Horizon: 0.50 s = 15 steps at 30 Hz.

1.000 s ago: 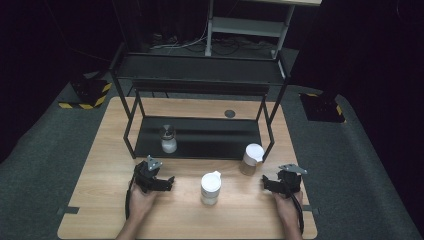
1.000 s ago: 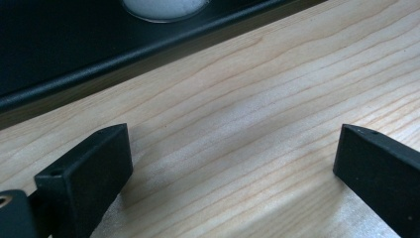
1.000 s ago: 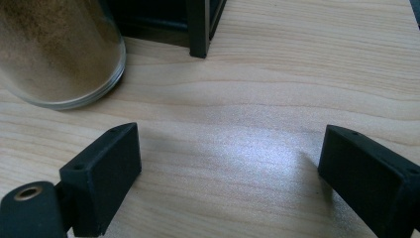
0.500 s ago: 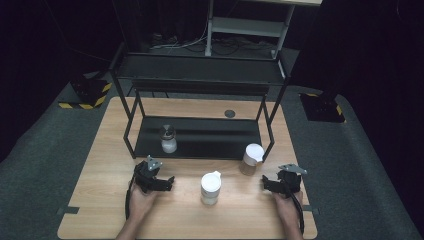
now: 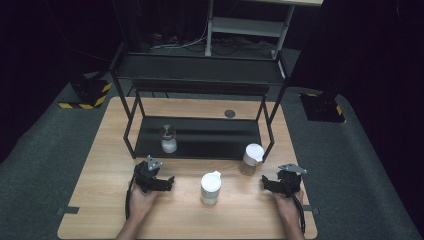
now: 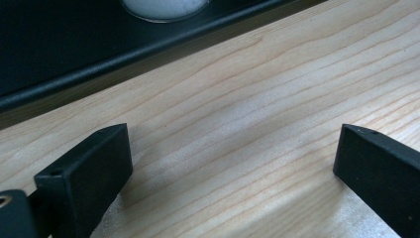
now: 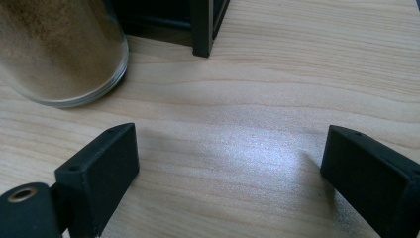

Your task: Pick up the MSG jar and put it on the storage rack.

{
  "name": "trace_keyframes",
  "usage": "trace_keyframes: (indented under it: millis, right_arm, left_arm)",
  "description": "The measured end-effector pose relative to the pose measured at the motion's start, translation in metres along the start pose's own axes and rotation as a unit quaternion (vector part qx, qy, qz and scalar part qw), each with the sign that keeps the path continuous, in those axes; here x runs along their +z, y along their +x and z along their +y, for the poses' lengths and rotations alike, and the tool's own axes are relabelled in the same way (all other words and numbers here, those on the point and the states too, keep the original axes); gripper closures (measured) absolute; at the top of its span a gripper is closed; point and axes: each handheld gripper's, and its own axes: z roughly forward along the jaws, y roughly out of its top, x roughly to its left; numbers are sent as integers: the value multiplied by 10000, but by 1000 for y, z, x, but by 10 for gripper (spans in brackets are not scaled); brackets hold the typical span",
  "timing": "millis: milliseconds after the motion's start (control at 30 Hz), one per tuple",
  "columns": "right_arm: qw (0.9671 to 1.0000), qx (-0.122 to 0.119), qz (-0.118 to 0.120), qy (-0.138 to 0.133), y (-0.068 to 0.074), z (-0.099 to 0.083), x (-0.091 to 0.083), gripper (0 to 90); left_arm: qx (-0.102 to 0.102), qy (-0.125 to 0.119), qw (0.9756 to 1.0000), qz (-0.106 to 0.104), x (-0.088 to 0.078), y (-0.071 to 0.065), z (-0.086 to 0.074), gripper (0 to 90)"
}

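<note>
Resting on worktop [image 5: 100,200]: right hand-held gripper [image 5: 267,184] empty, jaws just widened; brown jar [image 5: 252,159] stands upright just ahead-left, nearer than left hand-held gripper [image 5: 167,182], also released.

My left gripper [image 5: 167,183] lies low in my left hand [image 5: 140,201], its jaws pointing right and standing wide apart with nothing between them. My right gripper [image 5: 264,184] sits in my right hand [image 5: 286,201], pointing left toward the other; its jaws have just been opening and gape wide, empty. Both forearms come in from the near edge.
</note>
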Motion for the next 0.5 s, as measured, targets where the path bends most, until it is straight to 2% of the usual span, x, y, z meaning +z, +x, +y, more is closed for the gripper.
trace_keyframes:
  millis: [267, 500]
  right_arm:
    - [10000, -12, -22, 24, 1, 0, -1, 49]
    - [9999, -135, 104, -27, 1, -5, -6, 42]
  left_arm:
    - [2, 0, 10000, -3, 0, 0, 0, 17]
    - [0, 0, 10000, -1, 0, 0, 0, 17]
